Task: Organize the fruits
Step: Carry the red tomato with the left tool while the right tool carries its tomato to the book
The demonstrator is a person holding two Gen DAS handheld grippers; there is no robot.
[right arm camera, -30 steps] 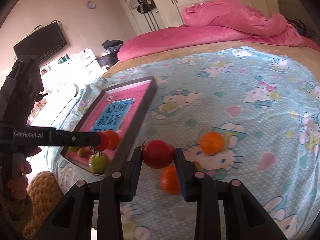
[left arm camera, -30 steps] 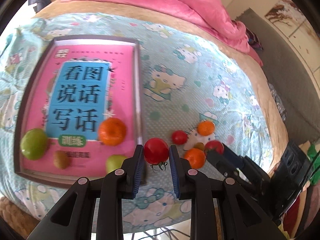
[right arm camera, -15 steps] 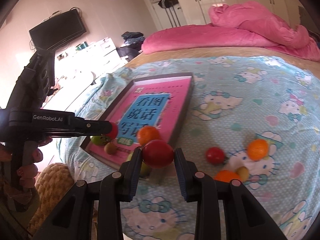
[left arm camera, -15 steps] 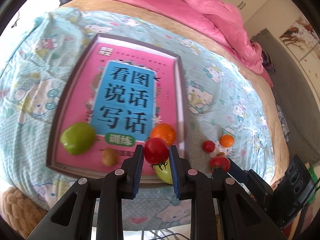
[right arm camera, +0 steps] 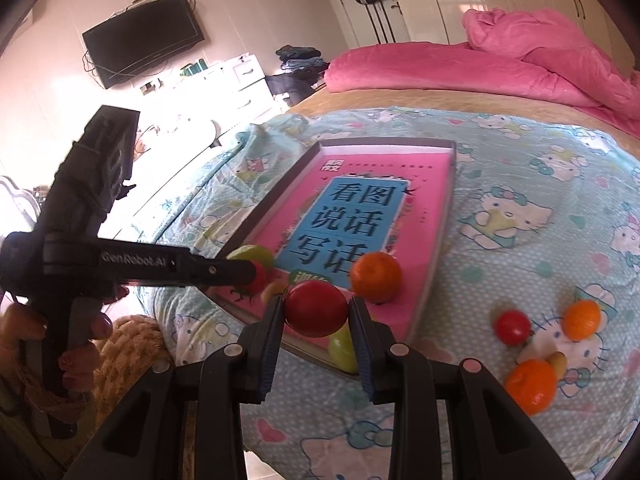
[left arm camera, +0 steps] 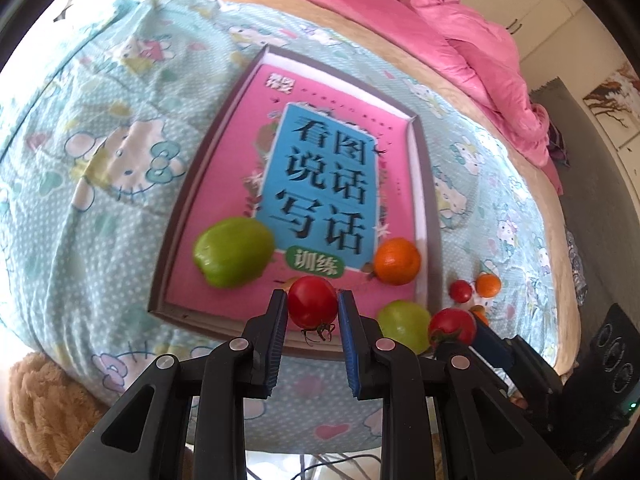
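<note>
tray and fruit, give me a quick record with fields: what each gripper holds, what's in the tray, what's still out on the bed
left gripper: shut on a red tomato
right gripper: shut on a larger red tomato
tray: grey rim, pink book as its floor, lying on the bedsheet
in tray: big green fruit, orange, smaller green fruit, a small brown fruit, mostly hidden
on sheet: small tomato, two oranges, one small yellowish fruit
</note>
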